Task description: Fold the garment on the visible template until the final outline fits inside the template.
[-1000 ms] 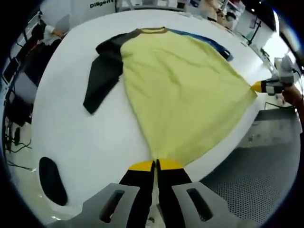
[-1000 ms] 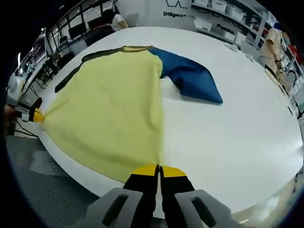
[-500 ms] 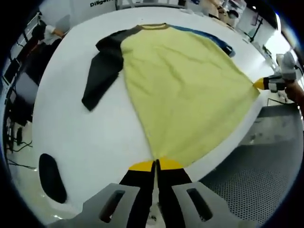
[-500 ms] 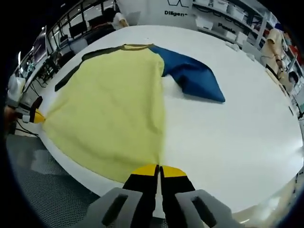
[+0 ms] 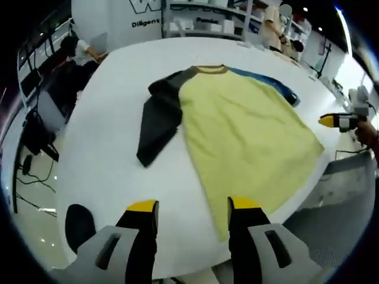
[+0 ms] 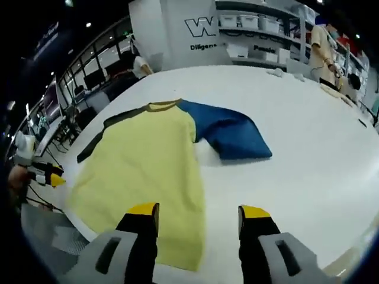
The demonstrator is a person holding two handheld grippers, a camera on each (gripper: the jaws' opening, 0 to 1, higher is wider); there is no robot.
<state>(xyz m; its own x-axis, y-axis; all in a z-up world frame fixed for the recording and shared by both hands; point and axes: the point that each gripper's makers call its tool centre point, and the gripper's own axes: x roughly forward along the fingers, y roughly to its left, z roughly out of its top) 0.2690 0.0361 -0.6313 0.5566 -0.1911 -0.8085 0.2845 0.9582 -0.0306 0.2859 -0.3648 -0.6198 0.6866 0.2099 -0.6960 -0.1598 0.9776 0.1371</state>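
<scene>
A shirt with a yellow body (image 5: 243,130), a dark sleeve (image 5: 157,124) and a blue sleeve (image 5: 269,83) lies spread flat on the white table (image 5: 106,89). My left gripper (image 5: 192,207) is open above the near table edge, its jaws apart over the hem corner and holding nothing. In the right gripper view the yellow body (image 6: 148,160) lies left of the folded-over blue sleeve (image 6: 231,139). My right gripper (image 6: 198,210) is open above the other hem corner. Each gripper appears small in the other's view: the right gripper (image 5: 334,121) and the left gripper (image 6: 50,177).
A dark oval patch (image 5: 80,225) marks the table near its left front edge. Beyond the near table edge lies grey perforated flooring (image 6: 47,236). Shelves with boxes (image 6: 260,23) and a person at desks (image 5: 77,47) stand behind the table. Bare tabletop (image 6: 320,142) extends right of the shirt.
Both grippers have opened and let go of the hem corners they were shut on. Both have risen and drawn back, and the hem now lies slack on the table.
</scene>
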